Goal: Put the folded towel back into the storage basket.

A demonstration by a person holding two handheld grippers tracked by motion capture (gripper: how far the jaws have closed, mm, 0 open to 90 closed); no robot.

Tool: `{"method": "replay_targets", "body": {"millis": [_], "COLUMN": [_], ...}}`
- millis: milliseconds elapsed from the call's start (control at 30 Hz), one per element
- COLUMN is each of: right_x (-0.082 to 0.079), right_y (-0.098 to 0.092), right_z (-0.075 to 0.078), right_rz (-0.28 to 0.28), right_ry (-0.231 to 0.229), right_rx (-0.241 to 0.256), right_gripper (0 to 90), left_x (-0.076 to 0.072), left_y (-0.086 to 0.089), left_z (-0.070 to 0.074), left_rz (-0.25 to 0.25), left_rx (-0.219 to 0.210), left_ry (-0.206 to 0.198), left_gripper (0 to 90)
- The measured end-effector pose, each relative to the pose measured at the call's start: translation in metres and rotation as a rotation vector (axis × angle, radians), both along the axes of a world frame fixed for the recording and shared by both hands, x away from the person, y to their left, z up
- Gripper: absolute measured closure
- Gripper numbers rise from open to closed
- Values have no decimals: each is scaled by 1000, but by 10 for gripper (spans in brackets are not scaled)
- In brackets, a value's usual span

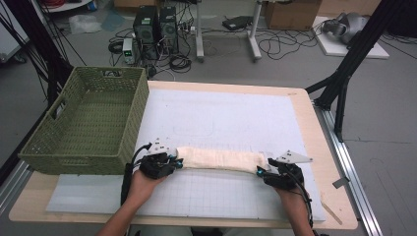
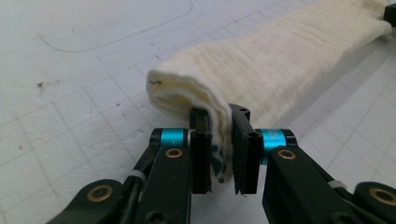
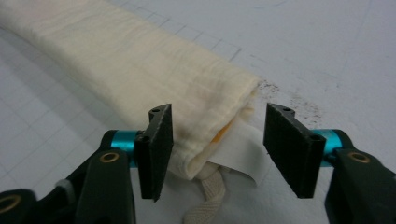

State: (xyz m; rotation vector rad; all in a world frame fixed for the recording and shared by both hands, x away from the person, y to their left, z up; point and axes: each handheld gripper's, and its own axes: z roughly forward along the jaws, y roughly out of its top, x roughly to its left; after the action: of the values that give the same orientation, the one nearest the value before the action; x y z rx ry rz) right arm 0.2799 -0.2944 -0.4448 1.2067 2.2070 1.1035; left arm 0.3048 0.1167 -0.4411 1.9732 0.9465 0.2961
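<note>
A cream cloth, folded into a long narrow band, lies across the near middle of the white mat, running from about 9 o'clock to 3 o'clock in the high view. The left gripper sits at the band's 9 o'clock end, and in the left gripper view its jaws are drawn narrow and pinch a corner of the cloth between them. The right gripper sits at the 3 o'clock end; in the right gripper view its jaws stand wide apart, with the end of the cloth lying between them, against the one jaw and clear of the other. A white tag and a woven loop stick out from under that end. A green woven basket stands at 10 o'clock, overhanging the table edge.
</note>
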Motion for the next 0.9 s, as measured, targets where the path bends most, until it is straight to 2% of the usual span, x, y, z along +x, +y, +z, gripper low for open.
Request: {"method": "replay_targets", "body": {"millis": [133,267,400,467,600,767,900], "right_x": [3,3,3,3,1,2,1], "right_y": [4,4,4,4,5,3,4], "right_z": [-4,-4,-7,-7,-6,-6,-4], "right_rz": [18,3,-4,-2,33,41,37], "right_ry": [25,52,61,71,93,102,88], "right_rx": [-24,-8,20,36,72,95,71], "right_gripper": [489,493,495,542,739,773,779], "left_x": [0,1,0,1,1,1,1], "left_y": [0,1,0,0,0,1,3], "left_z": [-1,-2,-2,-3,-3,-2,2], "left_rz": [4,4,7,5,4,5,7], "left_rx": [6,2,8,13,19,7,-3], "left_ry": [0,5,2,4,1,-2,-11], "left_gripper": [794,793,794,794,795,801,803]}}
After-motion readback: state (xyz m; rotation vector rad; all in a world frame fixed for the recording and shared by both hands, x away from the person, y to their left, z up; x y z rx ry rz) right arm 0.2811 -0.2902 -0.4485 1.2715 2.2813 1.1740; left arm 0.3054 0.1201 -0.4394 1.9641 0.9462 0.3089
